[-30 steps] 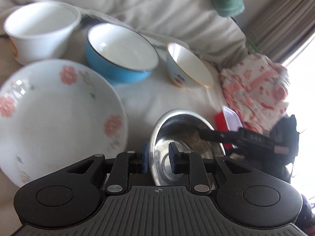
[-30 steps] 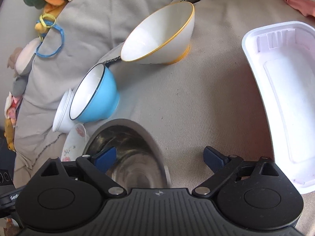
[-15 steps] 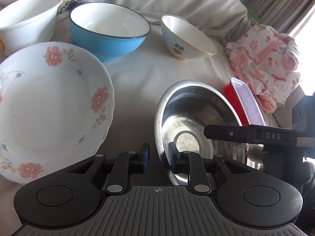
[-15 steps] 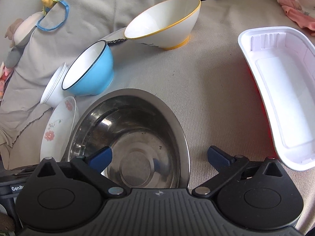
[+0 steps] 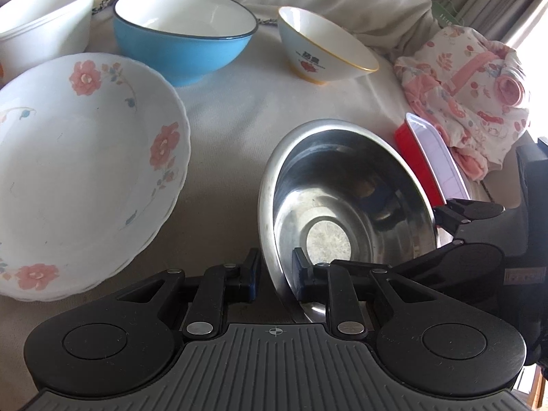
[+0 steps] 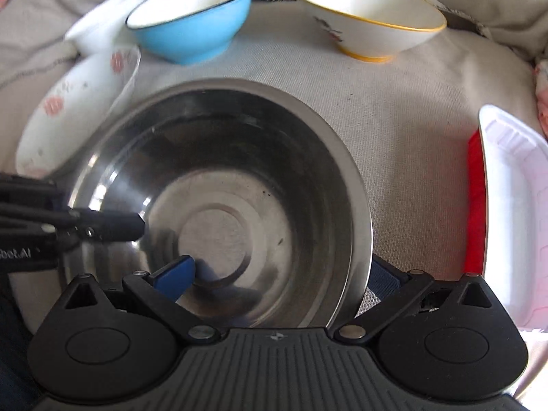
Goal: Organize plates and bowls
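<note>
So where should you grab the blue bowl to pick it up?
Probably by the rim of the blue bowl, coming from above with one finger inside and one outside. It sits upright and open, its rounded wall looks too wide to span, and its near edge faces bare cloth, with the white tub close beside it.

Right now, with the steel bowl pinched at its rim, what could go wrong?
The left tool grips the tilted steel bowl by its rim alone; it may pivot or slip. The right tool sits open astride the other side; a careless close could knock the bowl into the white tray nearby.
</note>
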{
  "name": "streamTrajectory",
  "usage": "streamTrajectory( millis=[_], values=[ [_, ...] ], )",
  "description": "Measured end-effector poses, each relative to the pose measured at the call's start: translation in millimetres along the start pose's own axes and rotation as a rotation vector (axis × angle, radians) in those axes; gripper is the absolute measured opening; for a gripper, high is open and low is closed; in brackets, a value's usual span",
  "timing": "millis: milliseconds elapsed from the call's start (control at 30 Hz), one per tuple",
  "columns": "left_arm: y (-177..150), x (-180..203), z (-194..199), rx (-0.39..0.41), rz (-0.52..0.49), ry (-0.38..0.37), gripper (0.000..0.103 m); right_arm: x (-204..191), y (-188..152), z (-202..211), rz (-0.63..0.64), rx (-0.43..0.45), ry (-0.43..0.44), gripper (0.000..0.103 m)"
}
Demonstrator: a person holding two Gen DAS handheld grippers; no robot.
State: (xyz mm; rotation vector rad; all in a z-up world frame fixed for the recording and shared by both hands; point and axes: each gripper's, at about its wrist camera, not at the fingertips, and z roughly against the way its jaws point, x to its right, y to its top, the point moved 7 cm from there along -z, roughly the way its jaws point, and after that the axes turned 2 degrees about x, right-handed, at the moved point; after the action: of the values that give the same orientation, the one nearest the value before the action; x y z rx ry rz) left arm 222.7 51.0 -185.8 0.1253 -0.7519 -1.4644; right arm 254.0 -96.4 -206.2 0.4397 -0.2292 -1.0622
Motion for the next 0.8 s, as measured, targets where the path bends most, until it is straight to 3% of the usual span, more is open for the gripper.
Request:
streamTrajectory(
  millis=[233, 367, 433, 467, 500, 667, 800],
  values=[
    [0, -3, 1, 0.011, 0.023, -0.018, 0.023, 4, -4, 7, -0.009, 0.053, 0.026, 0.102],
    [-1, -5, 3, 0.013, 0.028, -0.025, 0.023, 10, -7, 23, -0.11, 0.169, 0.003, 0.087],
    [-1, -5, 4, 0.011, 0.035, -0.038, 0.021, 14, -7, 30, -0.16, 0.202, 0.008, 0.073],
    [-1, -5, 6, 0.011, 0.04, -0.045, 0.021, 16, -5, 32, -0.172, 0.235, -0.008, 0.062],
    [-1, -5, 7, 0.012, 0.043, -0.051, 0.02, 15, -4, 33, -0.182, 0.232, 0.006, 0.059],
    [-4, -11, 20, 0.001, 0.066, -0.011, 0.02, 6, -3, 38, -0.184, 0.218, -0.007, 0.051],
    [3, -17, 51, 0.065, 0.065, -0.018, 0.021, -12, 8, 57, -0.176, 0.255, 0.033, 0.051]
  ],
)
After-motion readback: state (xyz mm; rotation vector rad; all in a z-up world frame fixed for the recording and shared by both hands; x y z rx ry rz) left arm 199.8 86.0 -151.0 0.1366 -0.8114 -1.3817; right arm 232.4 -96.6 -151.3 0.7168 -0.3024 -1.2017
